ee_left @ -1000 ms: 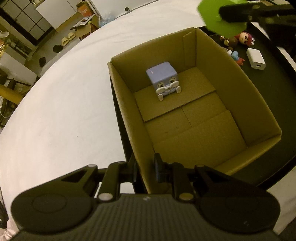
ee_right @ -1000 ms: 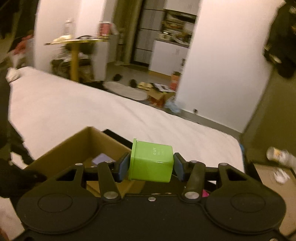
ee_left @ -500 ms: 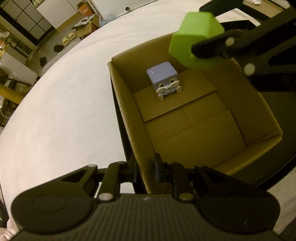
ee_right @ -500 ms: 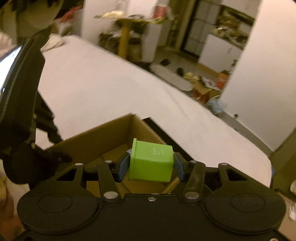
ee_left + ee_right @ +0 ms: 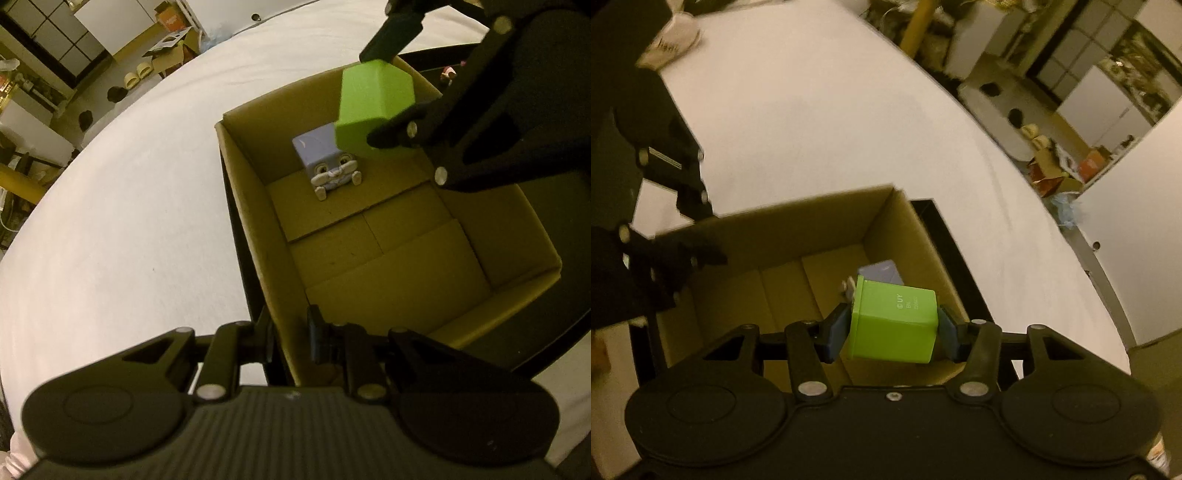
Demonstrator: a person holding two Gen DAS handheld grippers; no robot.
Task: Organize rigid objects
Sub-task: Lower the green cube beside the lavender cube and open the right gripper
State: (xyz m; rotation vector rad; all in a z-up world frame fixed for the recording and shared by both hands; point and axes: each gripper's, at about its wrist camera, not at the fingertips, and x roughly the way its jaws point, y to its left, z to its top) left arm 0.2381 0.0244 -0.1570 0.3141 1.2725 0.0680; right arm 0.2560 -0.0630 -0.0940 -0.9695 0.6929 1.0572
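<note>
An open cardboard box (image 5: 502,221) stands on a white surface; it also shows in the right wrist view (image 5: 798,229). A lilac cube toy with a rabbit face (image 5: 327,158) sits on its floor near the far corner, partly hidden in the right wrist view (image 5: 881,271). My right gripper (image 5: 892,326) is shut on a green cube (image 5: 894,325) and holds it above the box, over the lilac toy. The cube shows in the left wrist view (image 5: 373,110). My left gripper (image 5: 290,334) is shut on the box's near wall.
The box rests on a black mat (image 5: 546,339) on the white surface (image 5: 129,221). Small toys (image 5: 448,74) lie beyond the box's far corner. Room furniture, slippers and cartons stand on the floor past the surface's edge (image 5: 1052,155).
My right gripper has carried the green cube down and in over the box, toward the lilac toy. My left gripper has held still on the box wall.
</note>
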